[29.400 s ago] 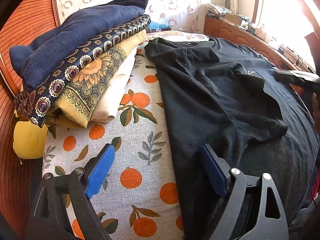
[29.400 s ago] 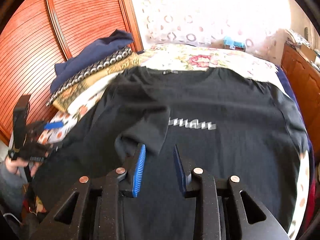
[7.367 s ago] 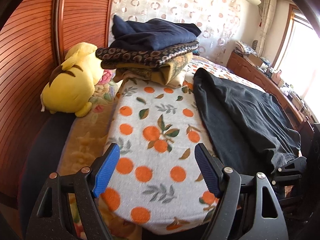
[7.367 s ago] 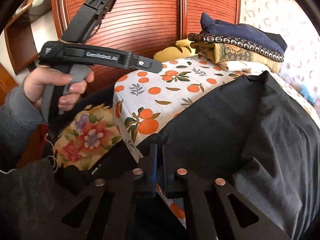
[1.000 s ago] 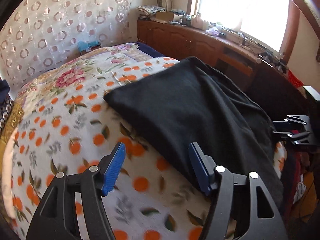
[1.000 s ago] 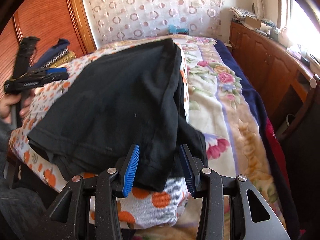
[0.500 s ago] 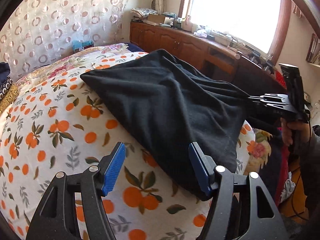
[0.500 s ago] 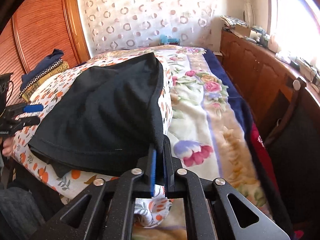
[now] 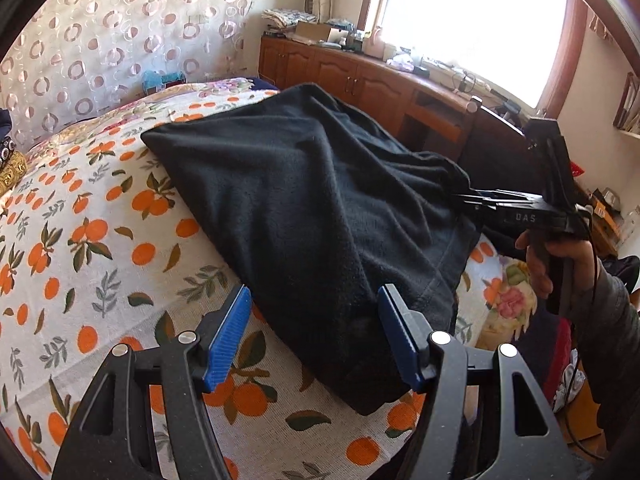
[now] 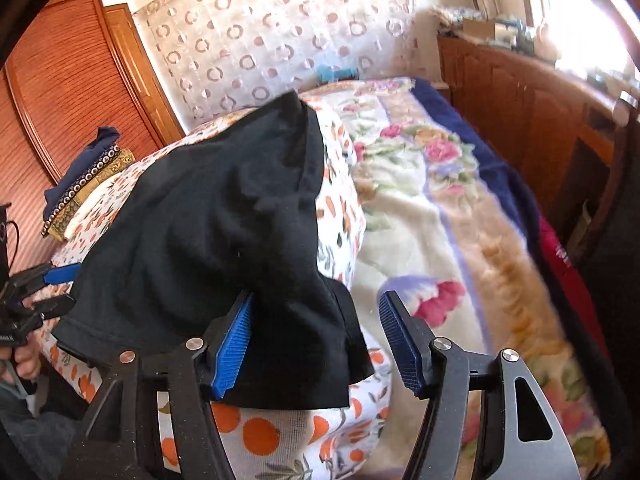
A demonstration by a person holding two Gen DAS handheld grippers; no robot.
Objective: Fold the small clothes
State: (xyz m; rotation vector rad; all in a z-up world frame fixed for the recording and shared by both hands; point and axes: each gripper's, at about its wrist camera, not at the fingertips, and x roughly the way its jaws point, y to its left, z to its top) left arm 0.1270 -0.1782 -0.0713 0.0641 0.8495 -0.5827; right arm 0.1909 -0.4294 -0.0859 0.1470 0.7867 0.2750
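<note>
Lying folded on the orange-print cushion: the black garment, running from the cushion's far edge down to its near edge, near corner drooping over that edge.

Hovering at the cushion's near edge: the left gripper, jaws standing wide apart, blue pads clear of the cloth on both sides, nothing pinched; the garment's near corner showing in the gap between them but not being pressed.

Opening at the cushion's right corner: the right gripper, jaws spreading, the garment's hanging hem lying between them, brushing the left blue pad and well apart from the other; no pinch on the cloth.

Showing in the left wrist view, to the right of the cushion: a hand in a grey sleeve gripping the right tool's handle, its nose reaching the garment's right edge.

Sitting at the cushion's far left end: a stack of folded clothes, dark blue on top, against the wooden wardrobe.

Spreading beside the cushion on its right: a floral blanket, with a wooden cabinet beyond under the bright window.
</note>
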